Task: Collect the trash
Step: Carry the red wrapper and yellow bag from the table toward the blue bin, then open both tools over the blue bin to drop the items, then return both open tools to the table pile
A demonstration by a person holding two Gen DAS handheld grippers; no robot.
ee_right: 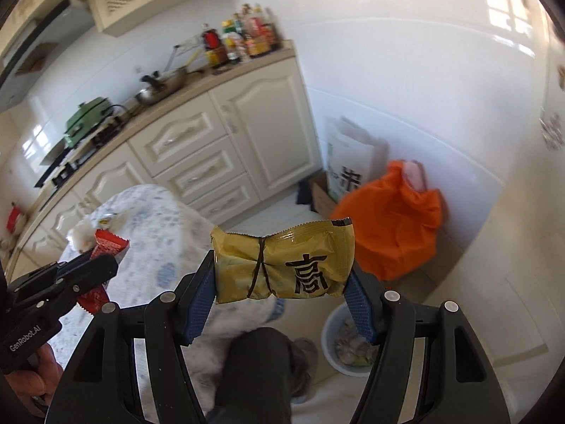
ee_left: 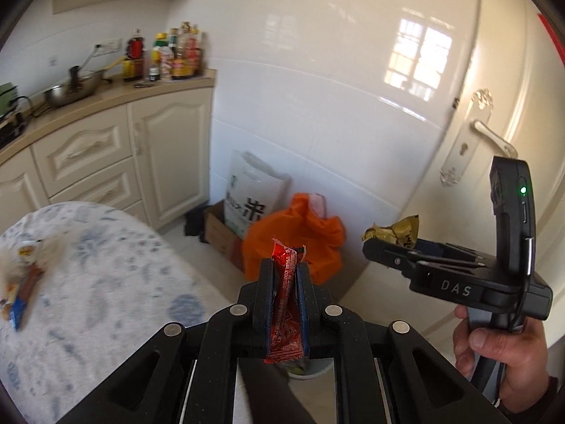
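My left gripper (ee_left: 285, 275) is shut on a thin red wrapper (ee_left: 286, 304), held upright between its blue pads above the floor beside the table. In the right wrist view that red wrapper (ee_right: 106, 245) and the left gripper (ee_right: 92, 260) show at the lower left. My right gripper (ee_right: 282, 275) is shut on a puffy yellow packet (ee_right: 282, 261) with a black character printed on it, spanning both pads. From the left wrist view the right gripper (ee_left: 379, 247) appears side-on with the yellow packet (ee_left: 395, 231) at its tip. A pale waste bin (ee_right: 349, 342) with scraps inside stands on the floor below.
A table with a blue-patterned cloth (ee_left: 88, 300) carries more wrappers (ee_left: 21, 282) at its left. An orange bag (ee_left: 300, 240), a white sack (ee_left: 250, 194) and a cardboard box stand against the tiled wall. Cabinets (ee_right: 219, 134) line the left; a door with a handle (ee_left: 491, 134) is on the right. A person's leg (ee_right: 254, 371) is below.
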